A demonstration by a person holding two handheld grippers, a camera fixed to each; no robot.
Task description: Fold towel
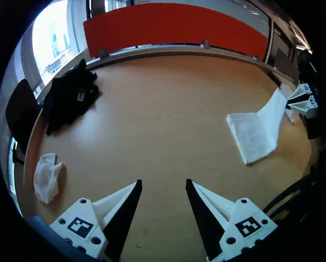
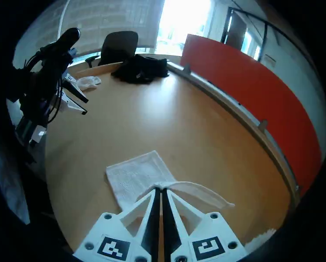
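A white towel lies on the wooden table at the right, partly folded, with one edge raised off the surface. My right gripper holds that raised edge at the far right. In the right gripper view, the right gripper is shut on the towel edge, and a strip of cloth trails off to the right of the fingertips. My left gripper hovers open over bare wood, well apart from the towel, with nothing between its fingers. The left gripper is also seen at the table's far left.
A black garment lies heaped at the table's far left, and a small crumpled white cloth sits near the left edge. A red partition runs along the back edge. A dark chair stands beyond the left side.
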